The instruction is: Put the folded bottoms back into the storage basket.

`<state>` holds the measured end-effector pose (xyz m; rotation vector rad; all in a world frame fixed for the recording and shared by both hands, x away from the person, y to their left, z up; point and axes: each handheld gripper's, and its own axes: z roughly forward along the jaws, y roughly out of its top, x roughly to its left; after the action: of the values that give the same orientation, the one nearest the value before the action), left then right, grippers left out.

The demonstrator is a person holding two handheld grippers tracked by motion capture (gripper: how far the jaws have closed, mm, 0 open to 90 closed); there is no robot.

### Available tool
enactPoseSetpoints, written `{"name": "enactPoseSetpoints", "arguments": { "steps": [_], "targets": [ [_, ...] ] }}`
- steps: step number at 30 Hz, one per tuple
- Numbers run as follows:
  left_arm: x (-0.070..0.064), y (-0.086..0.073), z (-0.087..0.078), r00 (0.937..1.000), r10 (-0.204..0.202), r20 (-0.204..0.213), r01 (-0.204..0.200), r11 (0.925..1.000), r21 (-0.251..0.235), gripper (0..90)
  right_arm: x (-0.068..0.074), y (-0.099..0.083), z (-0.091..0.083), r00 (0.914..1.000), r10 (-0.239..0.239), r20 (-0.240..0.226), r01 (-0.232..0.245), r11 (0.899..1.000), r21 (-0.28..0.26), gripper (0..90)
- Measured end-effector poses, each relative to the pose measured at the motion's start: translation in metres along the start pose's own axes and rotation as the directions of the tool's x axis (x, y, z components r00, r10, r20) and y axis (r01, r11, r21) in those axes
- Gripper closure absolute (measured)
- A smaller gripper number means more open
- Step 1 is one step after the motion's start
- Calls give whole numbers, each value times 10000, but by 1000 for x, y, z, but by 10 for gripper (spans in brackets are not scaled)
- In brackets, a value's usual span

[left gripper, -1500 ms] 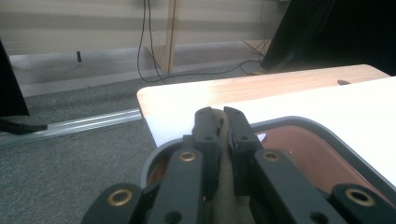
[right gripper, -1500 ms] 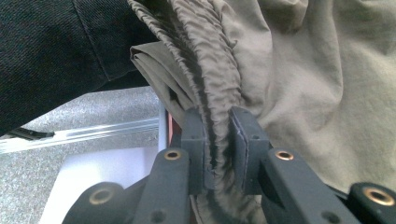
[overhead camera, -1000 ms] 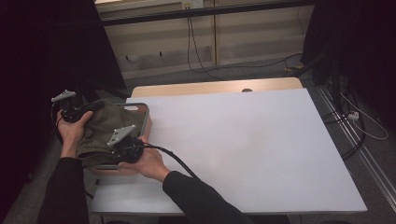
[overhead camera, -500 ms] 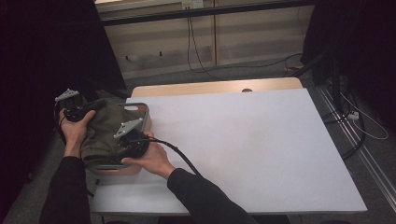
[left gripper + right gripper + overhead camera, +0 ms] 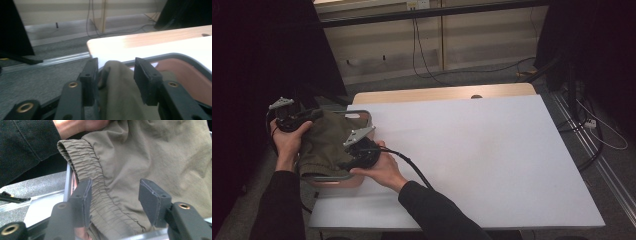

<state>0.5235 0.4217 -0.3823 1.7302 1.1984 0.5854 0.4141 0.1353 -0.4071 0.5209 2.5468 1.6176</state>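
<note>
Both forearms reach in low at the tabletop's (image 5: 472, 150) left edge. The left claw (image 5: 115, 72) stands with its jaws apart around a fold of the olive garment (image 5: 324, 142), which lies heaped in the basket (image 5: 362, 116). The right claw (image 5: 113, 200) hovers wide over the garment's elastic waistband (image 5: 95, 182).

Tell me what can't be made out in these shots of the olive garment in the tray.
- Tray floor: high view, covered by the olive garment.
- Garment type: right gripper view, the frame edges cut off all but the elastic waistband.
- Left gripper grip: left gripper view, cloth between jaws, contact unclear.
</note>
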Motion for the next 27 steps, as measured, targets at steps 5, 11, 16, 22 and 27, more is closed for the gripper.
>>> {"name": "enactPoseSetpoints", "arguments": {
  "steps": [5,11,16,22,27],
  "targets": [
    [11,-9,-14,9951,-829,-538,812,9962,-327,373,2,-3,-9,10000,1,31,0,9997,-225,354],
    [19,-17,-26,9931,-1152,-235,1148,9933,-162,522,3,-9,-19,9998,-104,192,110,9995,-305,310],
    [14,-22,-16,9940,-1074,196,1074,9942,49,733,1,-11,-24,9995,-101,294,109,9996,-278,304],
    [3,-17,-3,9985,-420,340,400,9976,559,882,0,-15,-26,9997,68,236,-61,9994,-328,301],
    [-1,-21,8,9991,-316,275,285,9939,1065,885,1,-16,-29,9996,76,266,-65,9993,-380,300]
  ]
}}
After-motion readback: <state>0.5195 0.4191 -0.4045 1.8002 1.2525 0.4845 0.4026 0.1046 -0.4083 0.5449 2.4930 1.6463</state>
